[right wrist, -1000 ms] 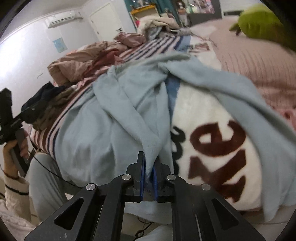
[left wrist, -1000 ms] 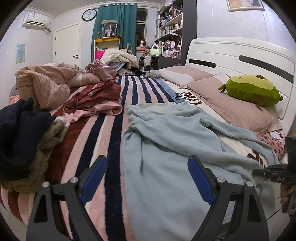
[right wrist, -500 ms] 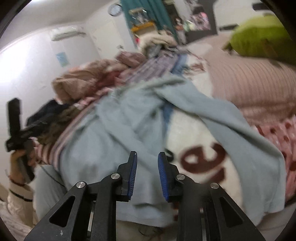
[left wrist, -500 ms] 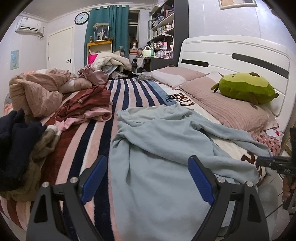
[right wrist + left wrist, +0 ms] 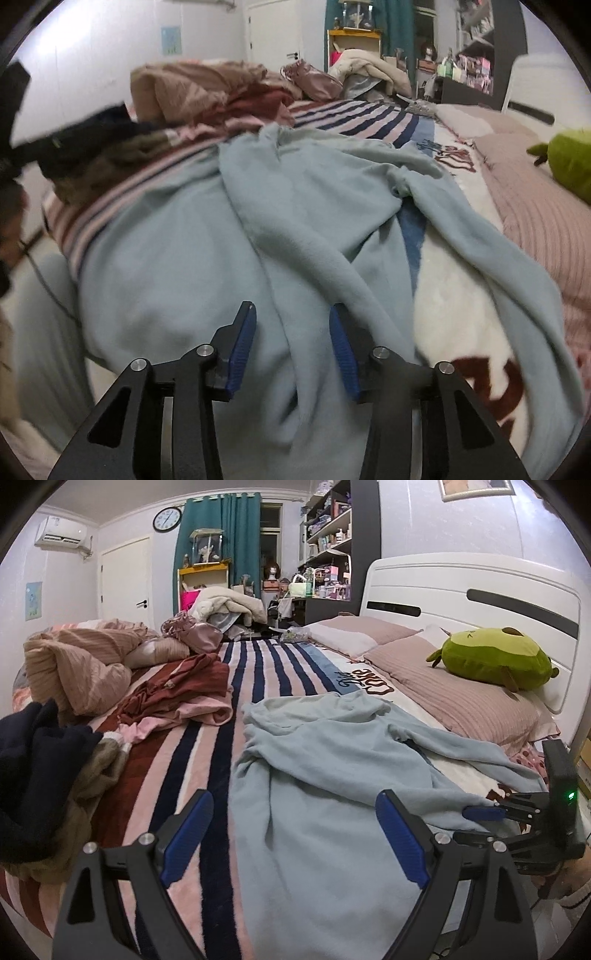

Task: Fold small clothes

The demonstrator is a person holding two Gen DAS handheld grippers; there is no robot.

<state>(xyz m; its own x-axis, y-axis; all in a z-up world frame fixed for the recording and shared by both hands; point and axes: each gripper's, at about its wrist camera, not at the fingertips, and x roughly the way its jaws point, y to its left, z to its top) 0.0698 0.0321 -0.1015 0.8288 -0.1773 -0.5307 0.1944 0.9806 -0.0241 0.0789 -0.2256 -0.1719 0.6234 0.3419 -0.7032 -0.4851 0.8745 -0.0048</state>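
**Even indoor light, fisheye bending, right view smearing**

Soft indoor lighting is filling the room evenly, casting only faint shadows. The left wrist view is staying crisp; its headboard is bowing at the rim, and black corners are vignetting both frames. The right wrist view is blurring, smearing the light blue garment and washing out the wall.
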